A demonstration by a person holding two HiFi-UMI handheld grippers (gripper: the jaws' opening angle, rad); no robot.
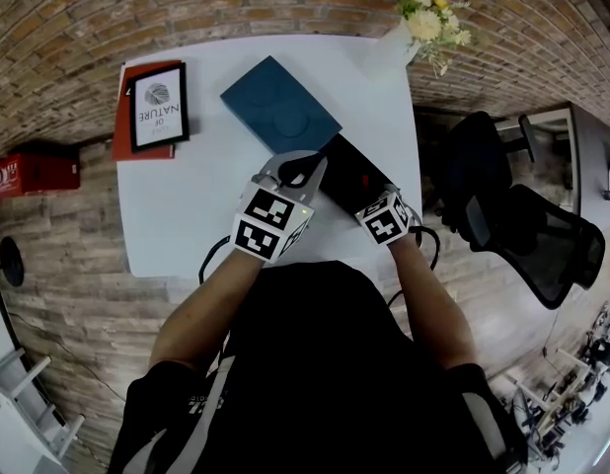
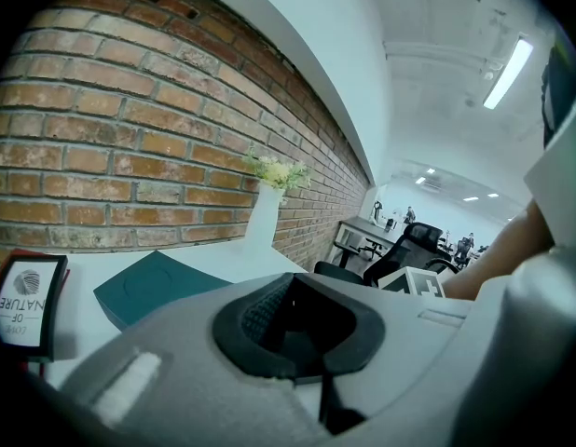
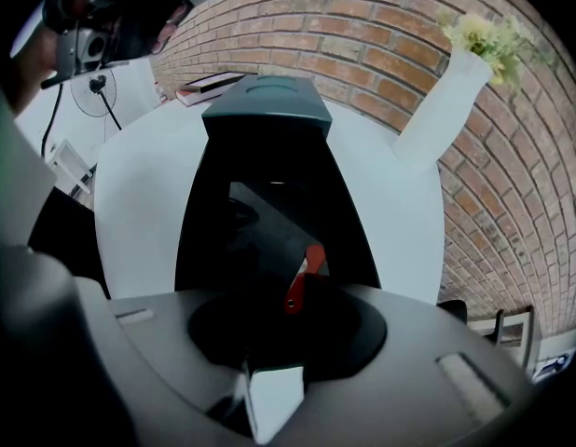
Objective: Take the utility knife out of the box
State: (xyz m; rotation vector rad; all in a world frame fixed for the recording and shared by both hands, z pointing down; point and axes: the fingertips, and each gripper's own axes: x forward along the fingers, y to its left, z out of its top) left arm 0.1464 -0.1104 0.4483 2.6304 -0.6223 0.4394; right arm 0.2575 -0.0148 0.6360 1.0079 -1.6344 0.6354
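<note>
Utility knife (image 3: 305, 270): red, in the open black box (image 3: 199, 212), between your right gripper's (image 3: 288, 333) part-spread jaws, not visibly pinched. Your left gripper (image 2: 290, 329): jaws pressed together, empty, near box.

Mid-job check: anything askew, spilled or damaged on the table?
Nothing spilled or damaged. The blue lid lies off the black box, skewed beside it; the red knife sits slanted in the open box.
</note>
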